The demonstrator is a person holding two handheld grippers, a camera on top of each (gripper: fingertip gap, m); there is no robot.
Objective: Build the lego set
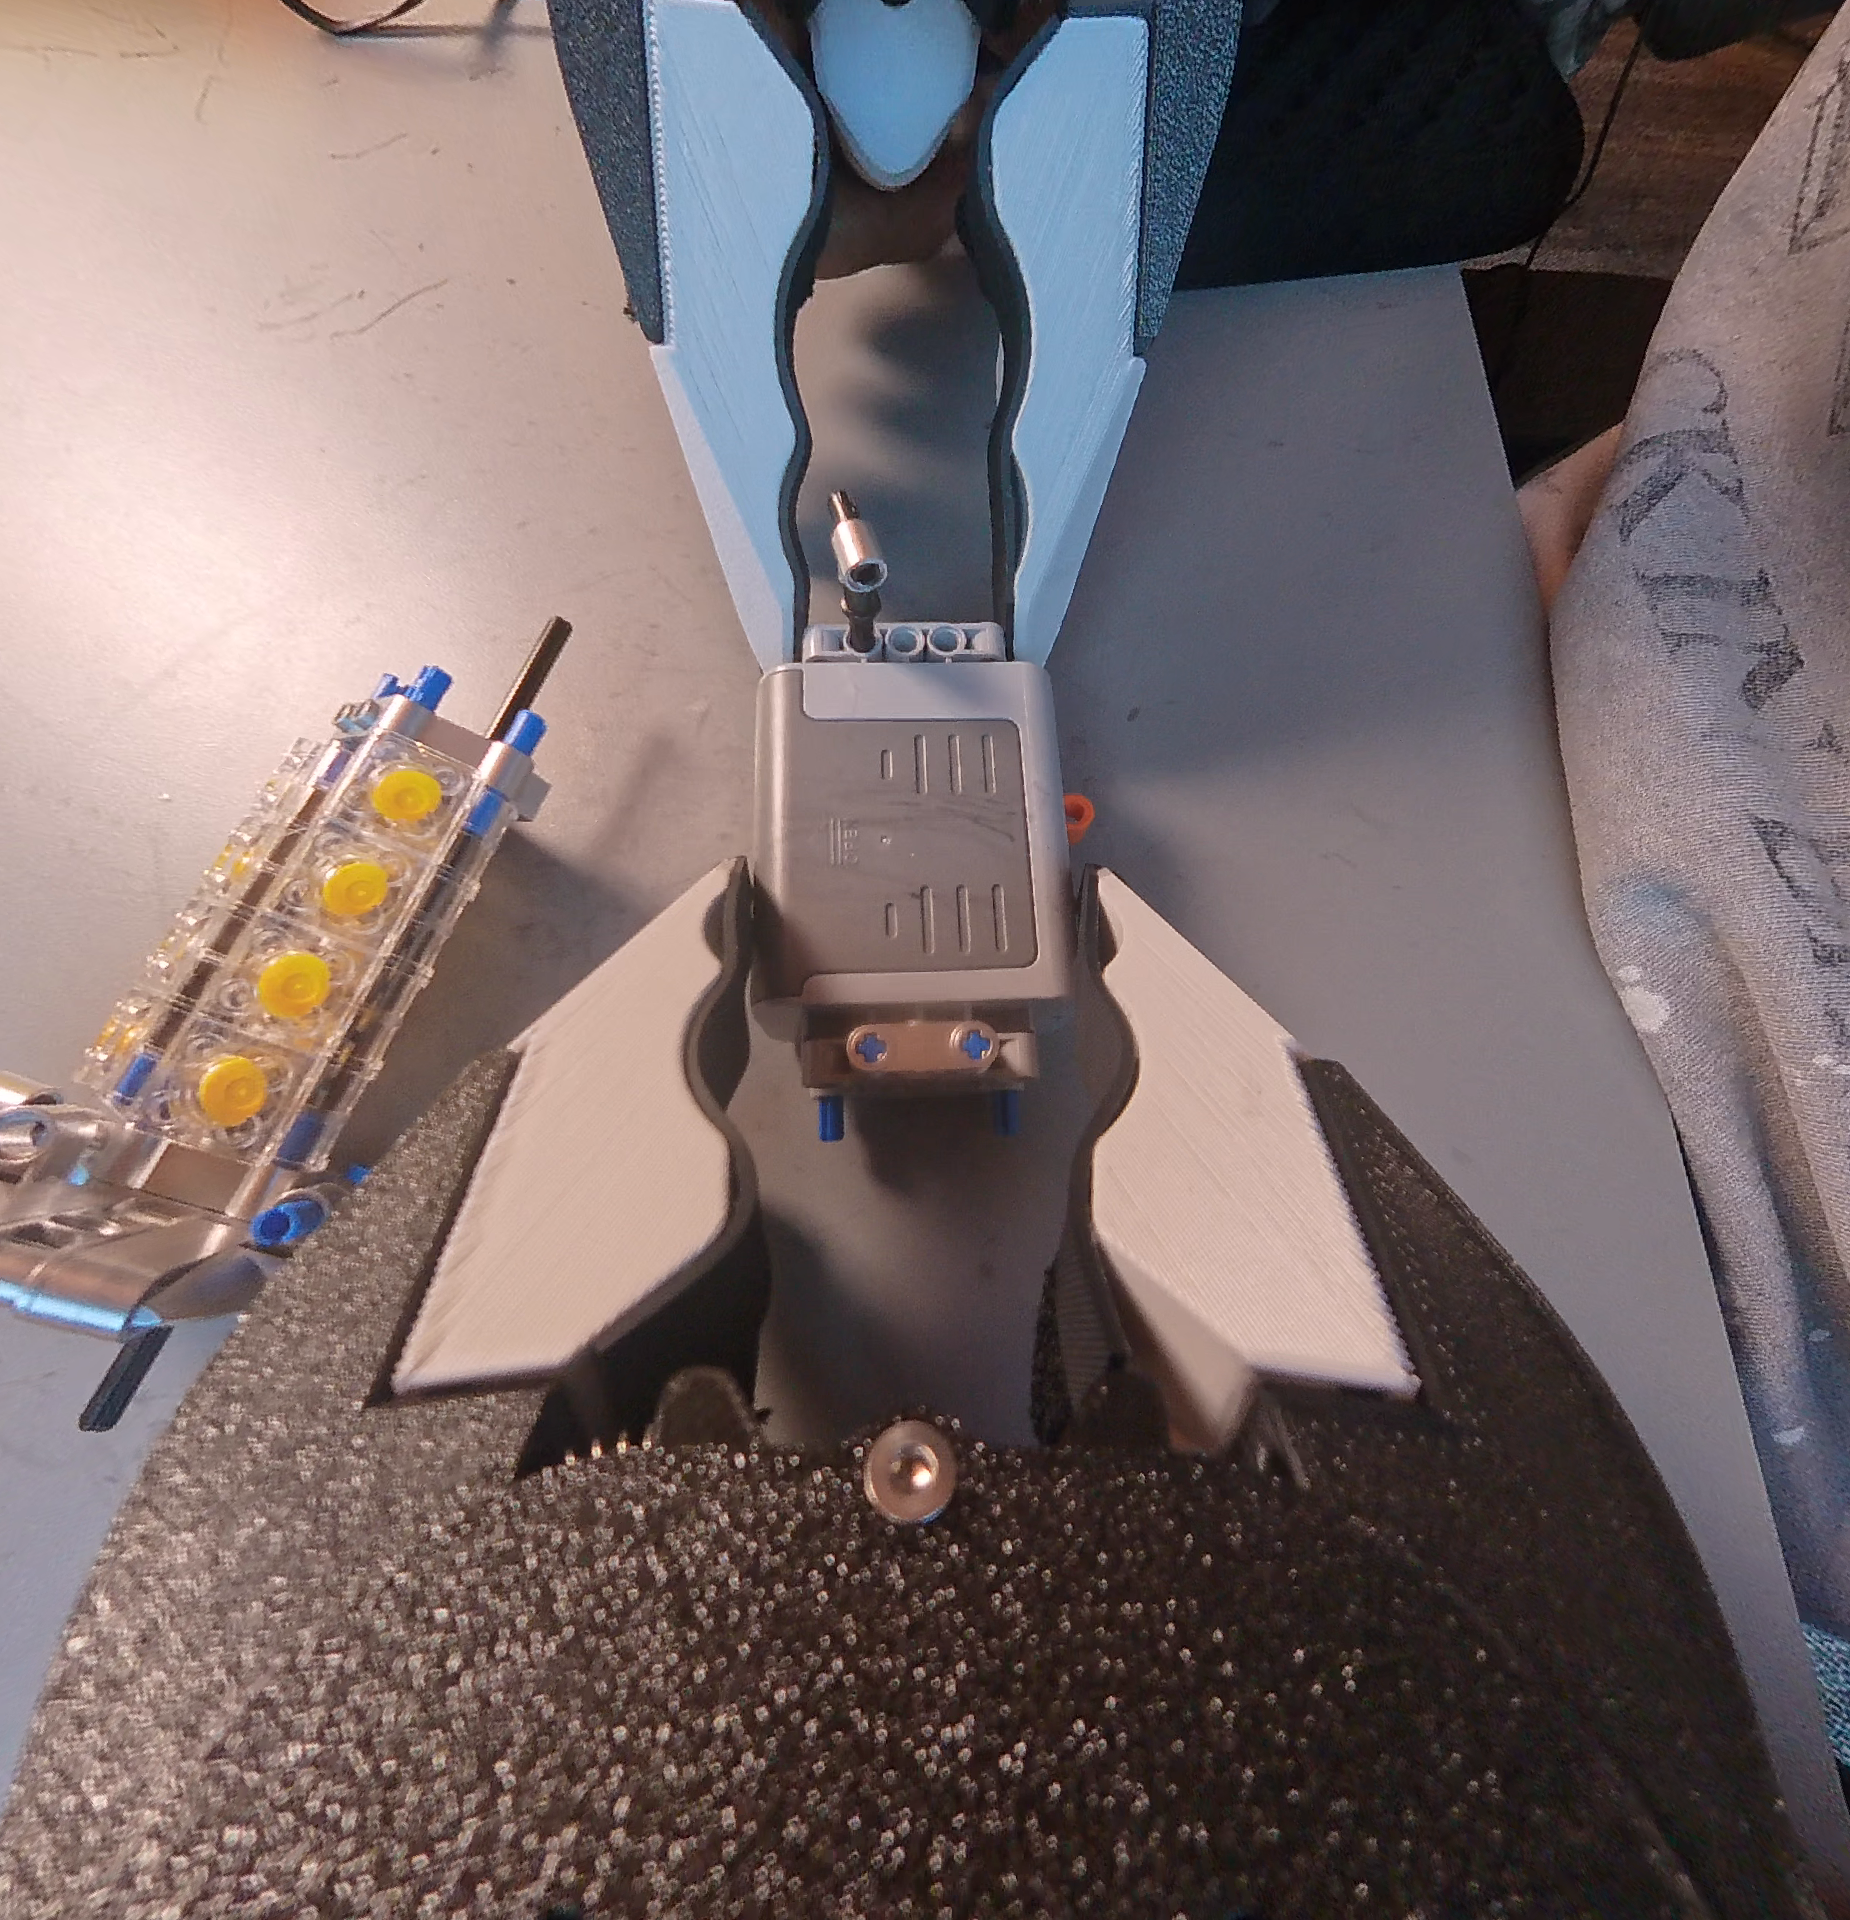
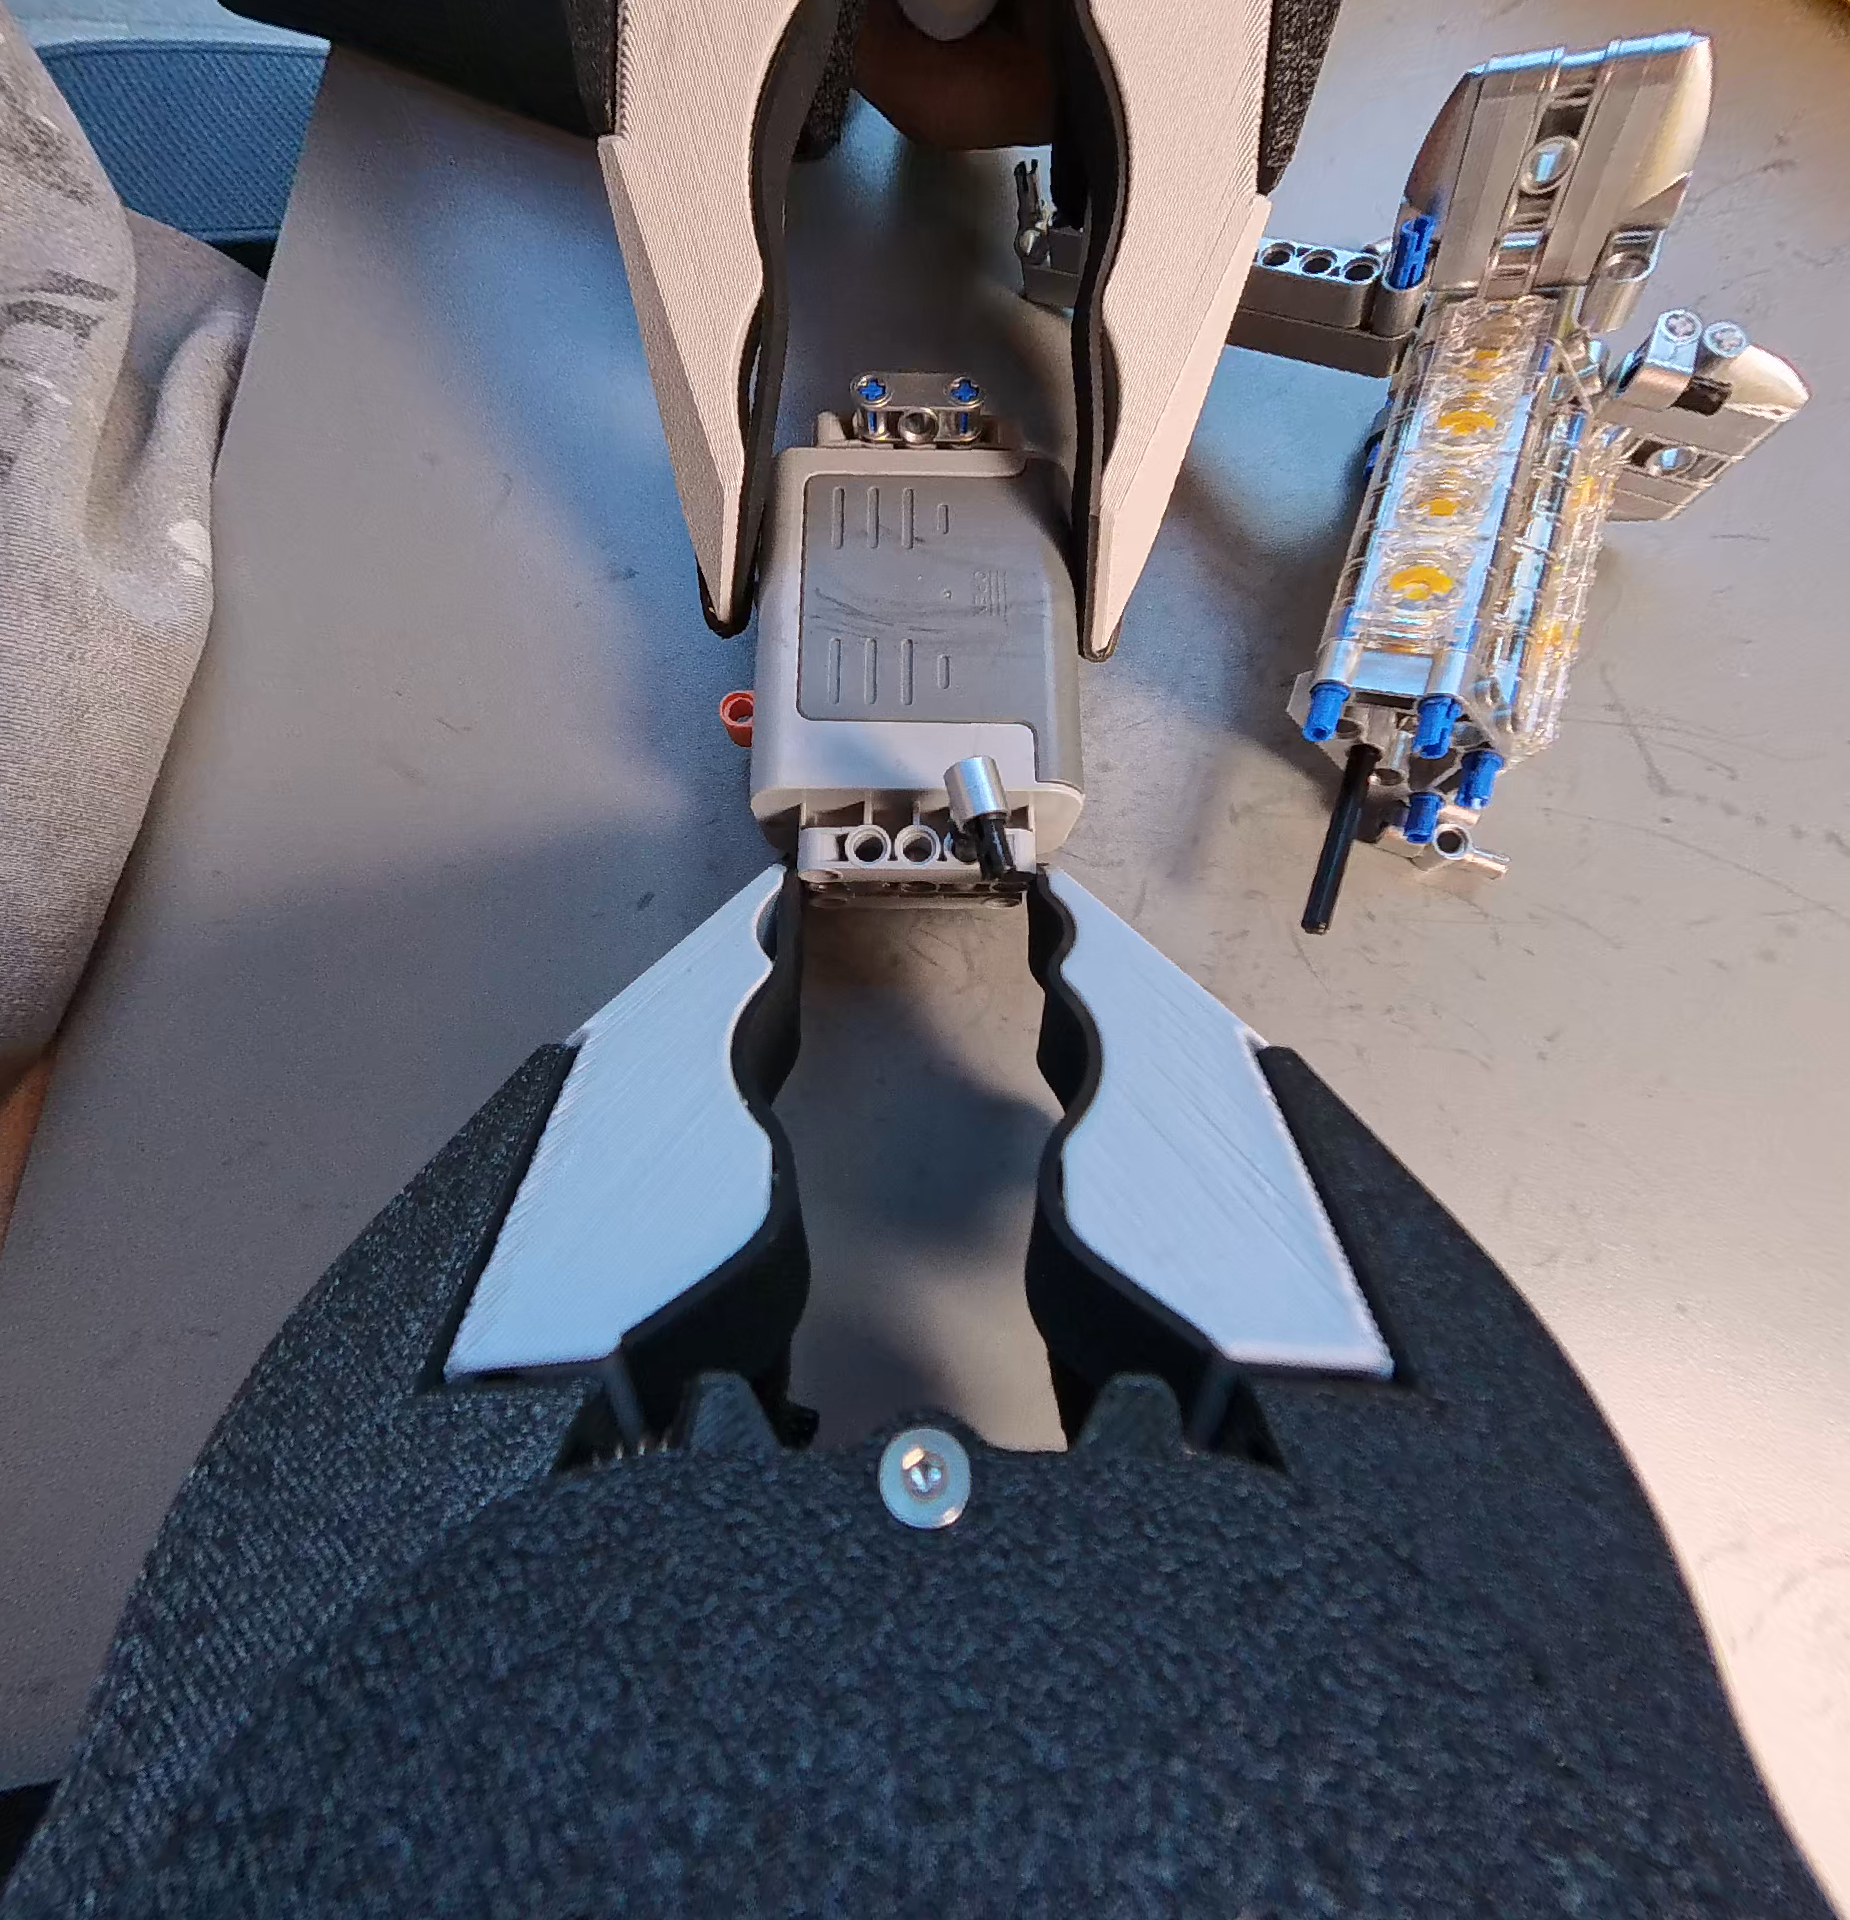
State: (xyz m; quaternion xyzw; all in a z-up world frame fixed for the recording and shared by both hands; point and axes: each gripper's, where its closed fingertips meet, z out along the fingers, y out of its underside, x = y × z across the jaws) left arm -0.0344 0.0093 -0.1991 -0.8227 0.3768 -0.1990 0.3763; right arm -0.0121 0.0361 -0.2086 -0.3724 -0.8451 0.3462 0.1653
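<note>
A grey motor box lies on the grey table. My left gripper is shut on its sides near the end with a silver link and blue pins. My right gripper comes from the opposite side; its fingertips close on the holed grey beam end of the box. In the right wrist view my right gripper is near and my left gripper beyond. A silver sleeve on a black pin stands in the beam's end hole and also shows in the left wrist view.
A model of clear bricks with yellow discs, blue pins and silver parts lies beside the box, a black axle sticking out of it; it also shows in the right wrist view. A person's grey patterned clothing borders the table edge. A small orange part touches the box. My hands' fingertips stand some 5 cm from each other.
</note>
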